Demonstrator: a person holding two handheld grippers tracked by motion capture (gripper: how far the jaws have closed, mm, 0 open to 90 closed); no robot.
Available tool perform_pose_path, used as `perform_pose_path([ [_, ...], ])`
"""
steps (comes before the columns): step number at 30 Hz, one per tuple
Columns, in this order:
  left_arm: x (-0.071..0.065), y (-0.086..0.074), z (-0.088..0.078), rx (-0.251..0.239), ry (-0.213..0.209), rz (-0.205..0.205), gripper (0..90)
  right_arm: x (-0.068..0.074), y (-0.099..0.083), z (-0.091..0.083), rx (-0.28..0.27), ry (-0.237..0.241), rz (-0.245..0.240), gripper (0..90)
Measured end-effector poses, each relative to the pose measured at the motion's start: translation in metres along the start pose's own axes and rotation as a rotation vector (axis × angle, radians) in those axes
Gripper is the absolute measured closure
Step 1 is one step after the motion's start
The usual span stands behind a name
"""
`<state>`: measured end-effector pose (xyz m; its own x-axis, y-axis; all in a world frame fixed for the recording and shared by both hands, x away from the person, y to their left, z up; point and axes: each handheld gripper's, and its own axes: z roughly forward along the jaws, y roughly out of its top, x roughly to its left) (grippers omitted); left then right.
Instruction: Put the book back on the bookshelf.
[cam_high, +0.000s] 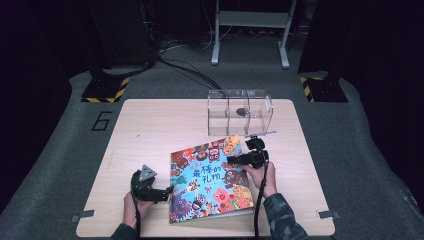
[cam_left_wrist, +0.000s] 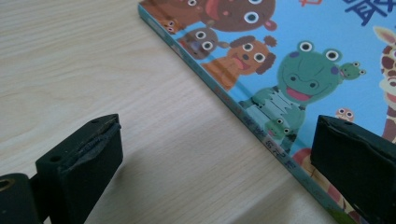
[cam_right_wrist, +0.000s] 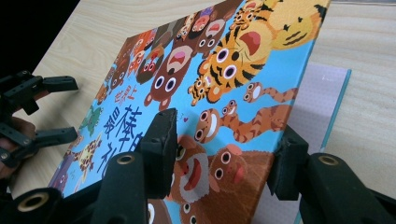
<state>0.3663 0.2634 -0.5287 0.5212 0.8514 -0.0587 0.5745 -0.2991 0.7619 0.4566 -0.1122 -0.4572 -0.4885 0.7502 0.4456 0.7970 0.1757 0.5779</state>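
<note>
Right gripper (cam_right_wrist: 219, 154) jaws pinching lifted book cover (cam_right_wrist: 224, 93), underside hidden, left gripper (cam_left_wrist: 215, 158) jaws wide

A wooden table (cam_high: 150, 125) bears a picture book (cam_high: 210, 177) and clear box (cam_high: 240, 112).

Bright overhead light on the table (cam_high: 150, 115), dark surroundings, soft shadows, near claws slightly blurred

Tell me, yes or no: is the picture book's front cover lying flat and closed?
No: in the right gripper view the book's cover is lifted at its edge, the right hand-held gripper pinching it, with the page exposed beneath.
</note>
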Motion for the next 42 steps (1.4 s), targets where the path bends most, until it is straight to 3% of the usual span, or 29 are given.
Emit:
perform_pose_path([
  [4,0.004,-0.001,0.002,0.016,-0.022,-0.04,1.9,0.002,-0.003,-0.002,-0.002,-0.005,0.014,50.9],
  [13,0.006,0.0,0.002,0.032,-0.043,0.002,2.0,0.002,0.005,-0.002,0.011,-0.009,-0.006,49.1],
  [20,0.006,0.0,0.003,0.016,-0.043,-0.006,2.1,-0.005,0.022,0.005,0.042,0.021,0.006,47.5],
  [26,0.007,0.0,0.003,0.014,-0.049,-0.003,2.2,-0.004,0.036,0.015,0.069,-0.043,-0.001,46.2],
  [31,0.007,0.0,0.002,0.019,-0.047,-0.005,2.1,-0.006,0.036,0.013,0.041,-0.003,0.016,51.9],
  [35,0.007,-0.001,0.002,0.018,-0.048,-0.008,2.1,-0.004,0.036,0.01,0.017,0.009,0.003,54.1],
  [39,0.008,-0.001,0.002,0.015,-0.062,-0.001,2.0,0.001,0.036,0.005,-0.011,0.02,-0.025,56.5],
  [42,0.009,0.0,0.002,0.02,-0.067,0.005,1.8,0.002,0.035,0.002,-0.044,0.036,-0.076,57.8],
])
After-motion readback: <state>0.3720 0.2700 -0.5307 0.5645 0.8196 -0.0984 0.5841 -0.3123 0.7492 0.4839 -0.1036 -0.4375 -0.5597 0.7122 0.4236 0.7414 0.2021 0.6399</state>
